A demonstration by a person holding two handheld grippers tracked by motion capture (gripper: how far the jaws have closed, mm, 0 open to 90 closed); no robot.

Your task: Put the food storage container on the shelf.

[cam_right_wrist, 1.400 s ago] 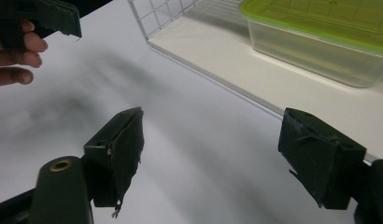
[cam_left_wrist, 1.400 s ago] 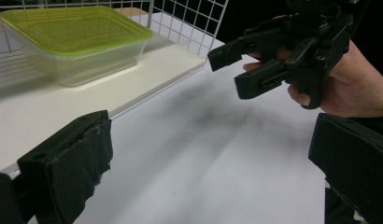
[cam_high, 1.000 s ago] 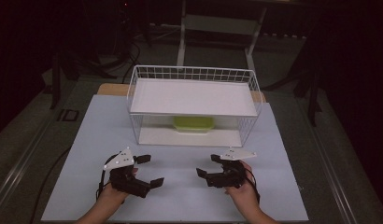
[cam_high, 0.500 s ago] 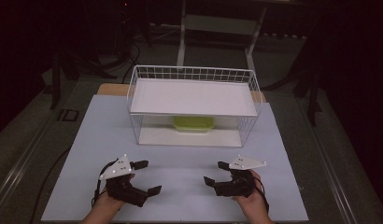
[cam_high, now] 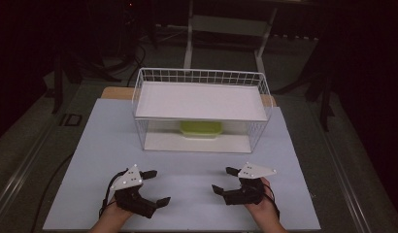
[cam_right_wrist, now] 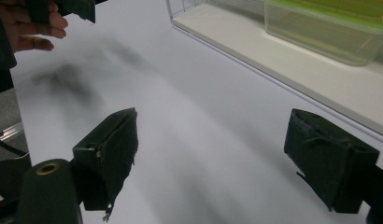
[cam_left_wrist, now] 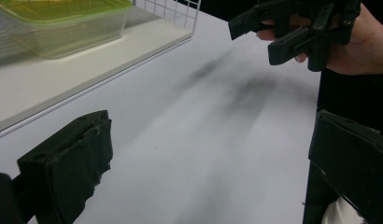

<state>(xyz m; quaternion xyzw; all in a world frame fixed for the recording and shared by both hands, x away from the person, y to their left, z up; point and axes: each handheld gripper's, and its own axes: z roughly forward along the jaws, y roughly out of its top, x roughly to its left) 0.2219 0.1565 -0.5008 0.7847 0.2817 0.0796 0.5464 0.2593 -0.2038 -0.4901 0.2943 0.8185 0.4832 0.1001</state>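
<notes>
On the white tabletop (cam_high: pixel 187 160) both grippers, left gripper (cam_high: pixel 151 187) and right gripper (cam_high: pixel 225 180), hover with fingers apart, while the green container (cam_high: pixel 201 129) sits under the wire rack's (cam_high: pixel 202 77) shelf, where a careless reach could hit the wires.

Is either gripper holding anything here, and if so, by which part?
Nothing is held. The left gripper and right gripper are both open with bare table between their jaws. The green-lidded container sits untouched in the wire rack.

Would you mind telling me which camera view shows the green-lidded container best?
The left gripper view: the green-lidded container sits close, lid and clear walls plain. The right gripper view crops it at the frame's edge; the high view shows it small, under the wire rack's shelf.
</notes>
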